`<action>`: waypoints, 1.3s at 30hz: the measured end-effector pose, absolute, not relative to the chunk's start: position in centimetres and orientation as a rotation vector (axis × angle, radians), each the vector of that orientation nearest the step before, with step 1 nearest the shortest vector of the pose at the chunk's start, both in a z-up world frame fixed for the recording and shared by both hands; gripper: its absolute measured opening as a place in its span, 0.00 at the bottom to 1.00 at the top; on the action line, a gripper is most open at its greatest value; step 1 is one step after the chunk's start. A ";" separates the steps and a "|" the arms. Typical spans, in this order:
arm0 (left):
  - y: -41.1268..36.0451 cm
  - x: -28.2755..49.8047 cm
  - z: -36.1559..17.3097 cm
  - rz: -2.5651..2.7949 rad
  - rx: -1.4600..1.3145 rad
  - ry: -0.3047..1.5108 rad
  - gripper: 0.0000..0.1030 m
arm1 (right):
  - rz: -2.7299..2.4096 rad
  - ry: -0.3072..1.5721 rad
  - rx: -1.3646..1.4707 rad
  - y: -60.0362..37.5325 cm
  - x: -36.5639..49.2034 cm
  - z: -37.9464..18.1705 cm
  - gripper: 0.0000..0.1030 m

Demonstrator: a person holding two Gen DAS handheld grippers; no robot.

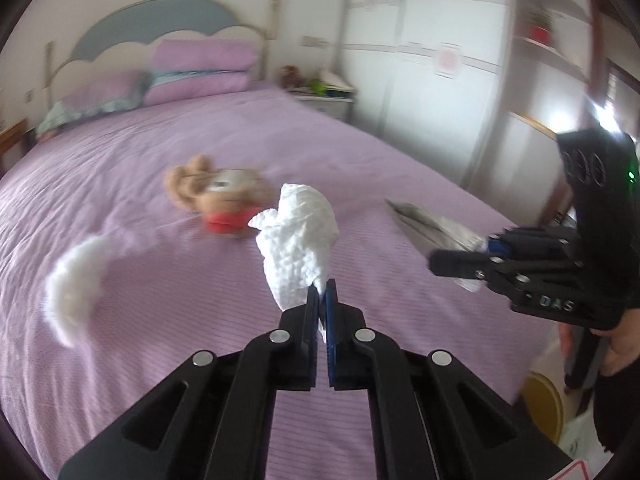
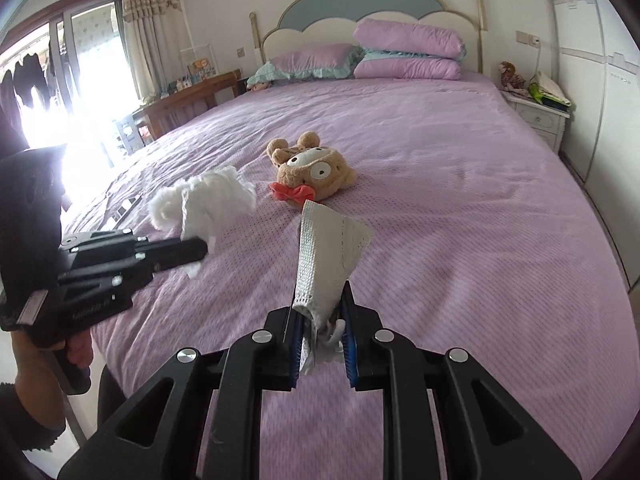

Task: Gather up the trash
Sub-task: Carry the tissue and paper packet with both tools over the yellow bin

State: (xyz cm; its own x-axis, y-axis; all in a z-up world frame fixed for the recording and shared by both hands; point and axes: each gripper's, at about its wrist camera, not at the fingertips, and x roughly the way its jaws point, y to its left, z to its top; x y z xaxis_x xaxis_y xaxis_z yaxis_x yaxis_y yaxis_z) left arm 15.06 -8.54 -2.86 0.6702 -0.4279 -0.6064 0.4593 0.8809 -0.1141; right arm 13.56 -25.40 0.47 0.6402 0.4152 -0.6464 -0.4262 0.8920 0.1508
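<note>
Left tongs [image 1: 322,294] pinching white tissue [image 1: 298,240], right tongs [image 2: 320,312] clamping grey wrapper [image 2: 324,256]. Tissue held by one corner; a fast swing could tear it loose, I reckon.

A crumpled white tissue [image 1: 298,246] stands upright off the purple bed, pinched at its lower end, its dimpled paper bunched into a loose lump with a small flap jutting toward 9 o'clock. At 9 o'clock of it a second white tissue wad [image 1: 76,280] shows as a curved, blurred shape over the bedspread. At 3 o'clock, well apart, a grey-white face mask [image 2: 326,254] is folded flat, held by its lower end, tilting up toward 12 o'clock, its ribbed edge showing.
</note>
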 end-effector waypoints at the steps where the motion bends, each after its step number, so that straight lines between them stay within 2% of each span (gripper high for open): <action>1: -9.6 14.4 -2.8 -0.535 0.059 0.673 0.03 | 0.471 0.727 -0.013 -25.8 13.0 0.7 0.16; 9: -16.6 11.4 -3.5 -0.705 0.129 0.690 0.04 | 0.355 0.688 0.042 -31.2 6.6 1.1 0.16; 28: -33.8 2.7 -7.4 -1.101 0.338 0.750 0.04 | 0.012 0.698 0.166 -43.7 -9.2 -1.8 0.16; 39: -39.0 -4.9 -11.9 -1.276 0.451 0.827 0.04 | -0.161 0.761 0.304 -48.5 -18.1 -6.7 0.16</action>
State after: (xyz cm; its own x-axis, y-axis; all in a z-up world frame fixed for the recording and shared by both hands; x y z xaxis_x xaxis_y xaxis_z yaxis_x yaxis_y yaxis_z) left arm -4.86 -39.00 -11.88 0.0670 -0.6540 -0.7535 0.9549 0.2609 -0.1415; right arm -18.07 -48.47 -6.67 0.7144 -0.0340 -0.6990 0.2522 0.9442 0.2118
